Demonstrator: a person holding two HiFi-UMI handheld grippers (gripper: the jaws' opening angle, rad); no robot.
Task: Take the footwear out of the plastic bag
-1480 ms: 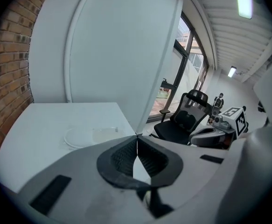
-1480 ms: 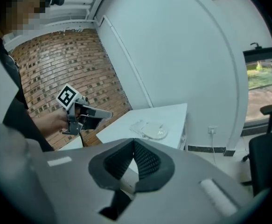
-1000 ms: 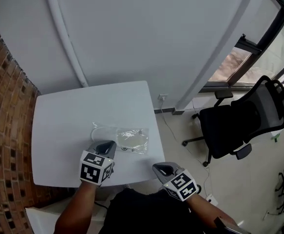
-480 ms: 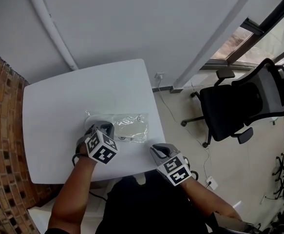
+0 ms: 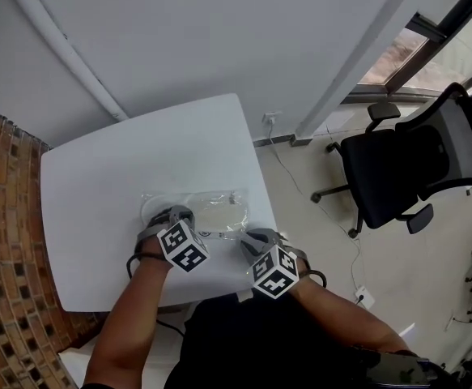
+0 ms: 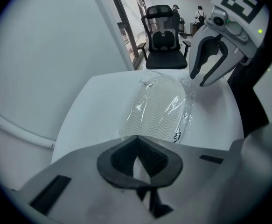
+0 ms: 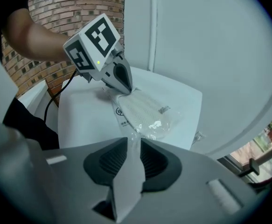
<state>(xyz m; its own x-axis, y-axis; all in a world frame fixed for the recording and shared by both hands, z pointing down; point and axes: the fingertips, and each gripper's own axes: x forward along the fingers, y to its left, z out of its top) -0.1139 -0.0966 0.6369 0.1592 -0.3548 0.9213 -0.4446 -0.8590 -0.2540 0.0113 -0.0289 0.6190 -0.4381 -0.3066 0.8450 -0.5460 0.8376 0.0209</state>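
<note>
A clear plastic bag (image 5: 207, 215) with a white slipper (image 6: 156, 111) inside lies flat on the white table (image 5: 98, 185). My left gripper (image 5: 171, 215) is at the bag's left end; its jaws (image 6: 135, 140) are shut, tips right at the bag's edge, and I cannot tell if film is pinched. My right gripper (image 5: 252, 236) is at the bag's right end. Its jaws have just been opening and stand apart (image 7: 133, 141); a corner of the bag (image 7: 147, 120) reaches the mouth of the gap, and the pads do not press it. The left gripper view shows the right gripper (image 6: 197, 80) open.
A black office chair (image 5: 414, 168) stands on the floor to the right. A brick wall (image 5: 1, 241) runs along the table's left side and a white pipe (image 5: 57, 47) crosses the wall behind. The bag lies near the table's front right edge.
Both grippers came down and forward onto the bag, the left to its left end, the right from beyond the table's edge to its right end. The left gripper rolled.
</note>
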